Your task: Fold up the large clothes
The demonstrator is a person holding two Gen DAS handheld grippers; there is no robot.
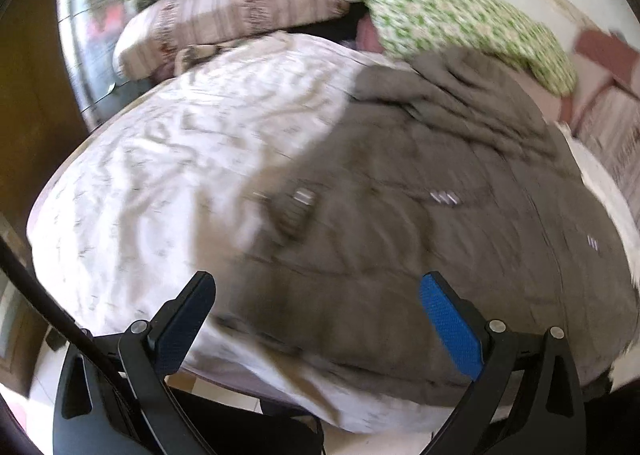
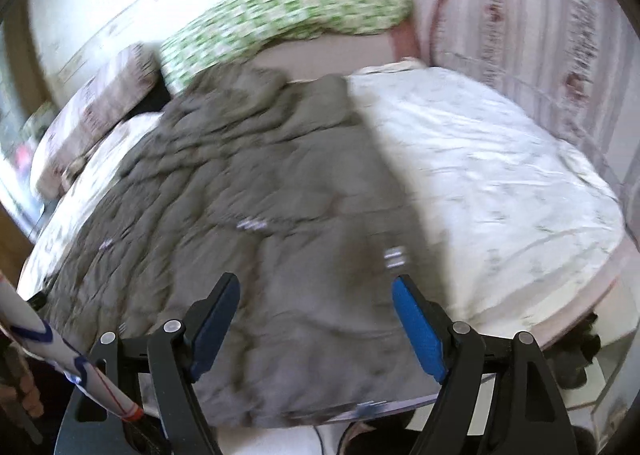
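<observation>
White crumpled bedsheet (image 1: 132,159) carries the grey quilted padded coat (image 1: 420,191), spread flat for folding. Left gripper (image 1: 316,295) and right gripper (image 2: 316,299) hover released, empty.

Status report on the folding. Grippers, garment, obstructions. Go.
Left gripper open, empty. Right gripper open, empty. Grey coat spread on bed, unheld. Pillow at far end, clear of coat's near edge.

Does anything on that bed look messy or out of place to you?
Only the grey-brown quilted coat: it lies spread on the white bedsheet, but its far end is bunched in wrinkles near the green patterned pillow. Nothing looks spilled or torn, though the pictures are blurred.
</observation>
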